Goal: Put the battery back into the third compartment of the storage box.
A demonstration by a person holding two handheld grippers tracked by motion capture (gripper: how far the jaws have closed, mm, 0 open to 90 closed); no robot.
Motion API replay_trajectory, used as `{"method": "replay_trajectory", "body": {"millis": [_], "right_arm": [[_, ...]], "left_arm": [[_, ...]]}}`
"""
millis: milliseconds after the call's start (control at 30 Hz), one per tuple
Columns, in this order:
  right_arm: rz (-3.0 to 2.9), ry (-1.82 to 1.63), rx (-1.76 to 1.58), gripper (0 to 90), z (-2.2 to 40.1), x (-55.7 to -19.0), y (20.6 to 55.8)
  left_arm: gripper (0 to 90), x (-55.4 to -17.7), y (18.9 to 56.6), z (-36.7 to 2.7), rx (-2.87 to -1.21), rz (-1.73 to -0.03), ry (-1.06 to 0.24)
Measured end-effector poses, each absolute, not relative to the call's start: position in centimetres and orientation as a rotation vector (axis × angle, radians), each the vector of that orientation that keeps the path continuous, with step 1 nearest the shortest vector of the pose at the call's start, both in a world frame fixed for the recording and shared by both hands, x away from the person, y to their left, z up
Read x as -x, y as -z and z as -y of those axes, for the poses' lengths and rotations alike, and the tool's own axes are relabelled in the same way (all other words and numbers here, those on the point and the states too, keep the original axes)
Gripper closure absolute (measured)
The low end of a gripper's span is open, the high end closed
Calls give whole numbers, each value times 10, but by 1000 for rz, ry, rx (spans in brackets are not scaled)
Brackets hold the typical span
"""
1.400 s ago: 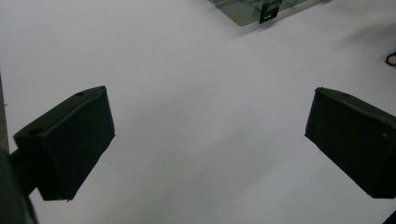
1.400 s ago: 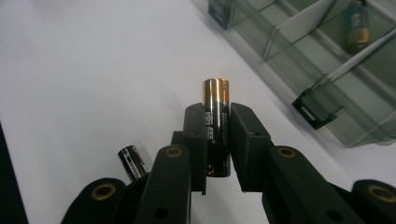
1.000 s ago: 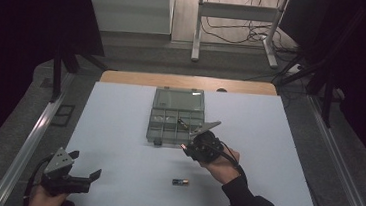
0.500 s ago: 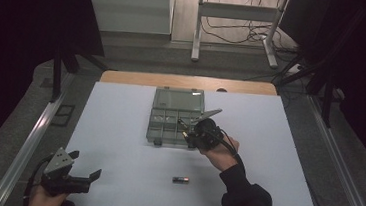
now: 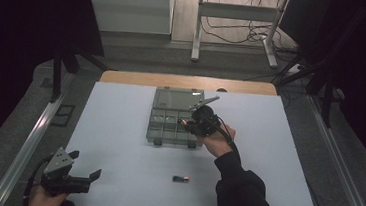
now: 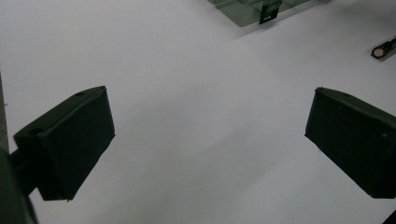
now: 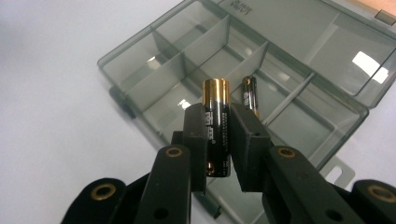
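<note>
A black-and-gold battery stands upright between the pads of my right gripper, which is shut on it. In the high view the right gripper hovers over the right side of the open grey compartment box at mid-table. A second battery lies in one of the box's compartments just beyond the held one. A third battery lies loose on the white table nearer the person. My left gripper rests at the table's near left corner, its jaws wide open with nothing between them.
The white table has bare room left of the box. The box's front latch and the loose battery show far off in the left gripper view. Metal rails run along both table sides.
My right gripper has carried the battery away from the person and leftward, from beside the box's front right corner to above its compartments. The left gripper has stayed put.
</note>
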State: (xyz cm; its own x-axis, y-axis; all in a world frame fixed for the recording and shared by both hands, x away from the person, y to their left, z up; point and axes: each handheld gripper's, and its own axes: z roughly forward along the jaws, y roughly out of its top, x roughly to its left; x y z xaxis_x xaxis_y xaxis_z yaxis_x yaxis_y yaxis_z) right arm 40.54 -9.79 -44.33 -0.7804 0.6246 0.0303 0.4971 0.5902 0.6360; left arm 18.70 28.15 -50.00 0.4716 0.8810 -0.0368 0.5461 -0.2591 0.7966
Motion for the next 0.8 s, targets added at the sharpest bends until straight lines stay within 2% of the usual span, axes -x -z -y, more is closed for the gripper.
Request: {"method": "replay_trajectory", "body": {"millis": [800], "right_arm": [[-2593, -855, -1017, 764, 68, -459, 456]], "left_arm": [[18, -187, 500, -282, -1940, -1186, -540]]}}
